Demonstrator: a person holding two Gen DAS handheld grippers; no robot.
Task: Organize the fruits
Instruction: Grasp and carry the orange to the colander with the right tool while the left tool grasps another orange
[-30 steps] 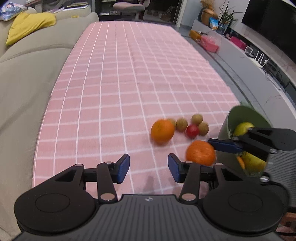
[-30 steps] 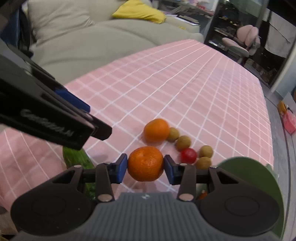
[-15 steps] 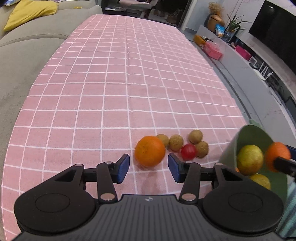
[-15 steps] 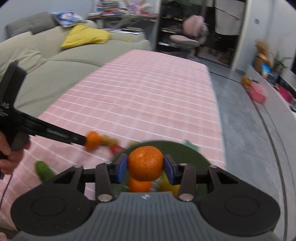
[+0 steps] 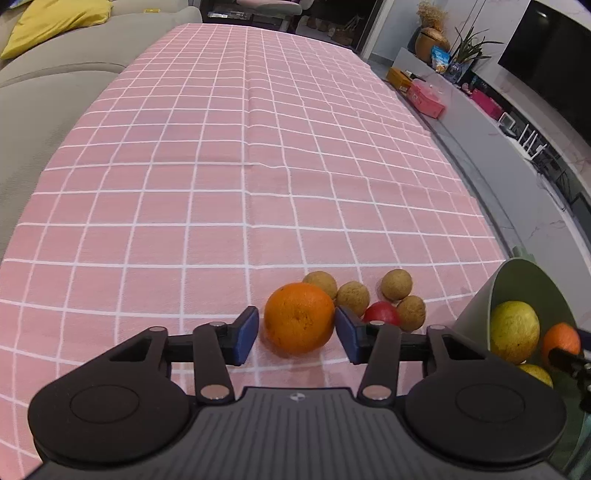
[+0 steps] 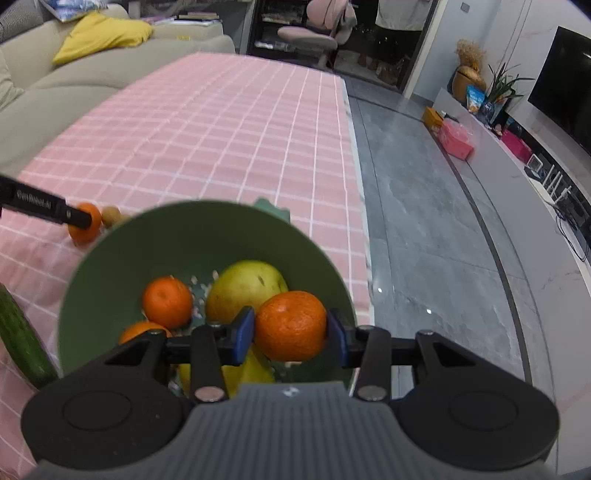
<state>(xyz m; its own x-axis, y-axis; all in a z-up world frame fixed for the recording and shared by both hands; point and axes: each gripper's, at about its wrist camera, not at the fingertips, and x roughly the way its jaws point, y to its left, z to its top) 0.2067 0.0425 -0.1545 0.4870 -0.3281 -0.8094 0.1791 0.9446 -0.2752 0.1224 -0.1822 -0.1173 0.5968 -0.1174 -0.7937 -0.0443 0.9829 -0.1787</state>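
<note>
Now the left gripper (image 5: 295, 334) has come down astride the large round orange (image 5: 300, 318) on the pink checked tablecloth (image 5: 221, 184), jaws half open and just closing, right pad touching; the right gripper (image 6: 290, 334), clamped on a small orange mandarin (image 6: 290, 325), now hangs over the green plastic bowl (image 6: 122, 251), release pending

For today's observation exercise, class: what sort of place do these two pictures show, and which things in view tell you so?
Most likely a home living room. A beige fabric sofa with a yellow cushion runs beside the table under a pink checked cloth, and a large dark flat television screen hangs above a long low grey cabinet.
</note>
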